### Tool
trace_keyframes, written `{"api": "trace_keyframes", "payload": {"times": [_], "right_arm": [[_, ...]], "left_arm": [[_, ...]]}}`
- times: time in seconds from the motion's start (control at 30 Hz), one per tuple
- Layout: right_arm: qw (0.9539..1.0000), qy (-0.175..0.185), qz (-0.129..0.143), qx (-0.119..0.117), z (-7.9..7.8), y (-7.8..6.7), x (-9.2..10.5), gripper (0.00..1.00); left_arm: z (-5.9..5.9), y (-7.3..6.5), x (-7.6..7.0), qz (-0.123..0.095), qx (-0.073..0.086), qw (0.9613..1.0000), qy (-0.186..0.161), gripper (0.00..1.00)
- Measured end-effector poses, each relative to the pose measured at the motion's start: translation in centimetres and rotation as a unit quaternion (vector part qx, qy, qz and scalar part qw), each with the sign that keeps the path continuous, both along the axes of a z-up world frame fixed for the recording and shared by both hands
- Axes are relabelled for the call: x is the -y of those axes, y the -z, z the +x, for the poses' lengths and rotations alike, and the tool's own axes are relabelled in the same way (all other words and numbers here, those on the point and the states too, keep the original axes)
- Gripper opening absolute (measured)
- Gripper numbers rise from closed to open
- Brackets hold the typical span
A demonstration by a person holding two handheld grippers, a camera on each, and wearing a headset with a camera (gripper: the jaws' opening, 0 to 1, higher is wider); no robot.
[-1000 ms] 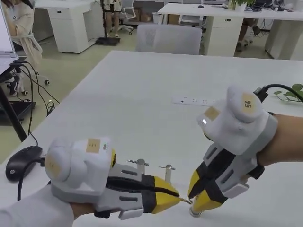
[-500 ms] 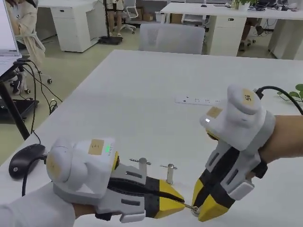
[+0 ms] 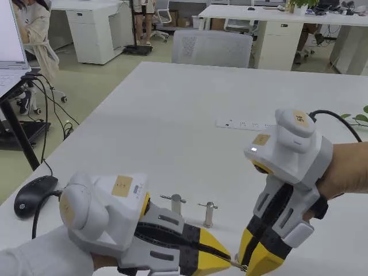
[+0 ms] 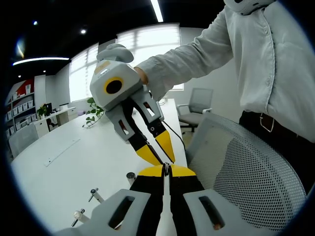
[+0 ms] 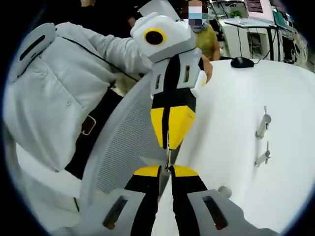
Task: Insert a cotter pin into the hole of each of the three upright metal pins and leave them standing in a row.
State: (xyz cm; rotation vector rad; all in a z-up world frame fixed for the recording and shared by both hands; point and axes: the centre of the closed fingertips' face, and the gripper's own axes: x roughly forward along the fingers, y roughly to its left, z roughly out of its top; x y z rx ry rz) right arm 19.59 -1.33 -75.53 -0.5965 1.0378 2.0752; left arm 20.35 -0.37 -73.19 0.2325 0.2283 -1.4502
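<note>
Here, at the near edge of the white table (image 3: 172, 115), the left gripper (image 3: 226, 263) and the right gripper (image 3: 254, 269) meet tip to tip. Each has its jaws pinched closed on the same thin cotter pin (image 5: 168, 147) (it bridges the small gap between them). Just beside the tips stands a bare metal pin (image 5: 225, 191), upright. A little farther off, the nearer fitted pin (image 3: 209, 213) and the farther fitted pin (image 3: 176, 203) stand upright side by side, each with a cotter pin through its head.
</note>
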Motion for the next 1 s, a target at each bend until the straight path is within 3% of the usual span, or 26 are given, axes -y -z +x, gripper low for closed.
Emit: {"api": "trace_keyframes", "payload": {"times": [0.2,0.33,0.5,0.53,0.67,1.0], "right_arm": [[0.9999,-0.002,-0.007,-0.013,-0.3,-0.1,-0.1,0.08],[0.9999,-0.003,-0.01,-0.009,-0.3,-0.1,-0.1,0.07],[0.9992,-0.011,0.006,0.039,0.0,-0.1,-0.2,0.07],[0.9981,-0.013,0.011,0.06,0.2,0.0,-0.3,0.07],[0.9942,-0.016,0.019,0.105,0.5,-0.1,-0.4,0.05],[0.9867,-0.009,0.024,0.161,1.2,0.1,-0.8,0.05]], "left_arm": [[-0.3,0.1,0.1,0.004,0.002,1.0,0.008,0.0],[-0.3,0.3,0.1,0.007,0.002,0.9999,0.007,0.0],[0.1,0.7,-0.2,0.01,-0.01,0.9999,-0.005,0.01],[0.2,0.7,-0.2,0.01,-0.014,0.9998,-0.008,0.01],[0.6,1.0,-0.4,0.005,-0.034,0.9991,-0.024,0.01],[1.4,1.4,-0.5,0.015,-0.036,0.9984,-0.041,0.01]]}}
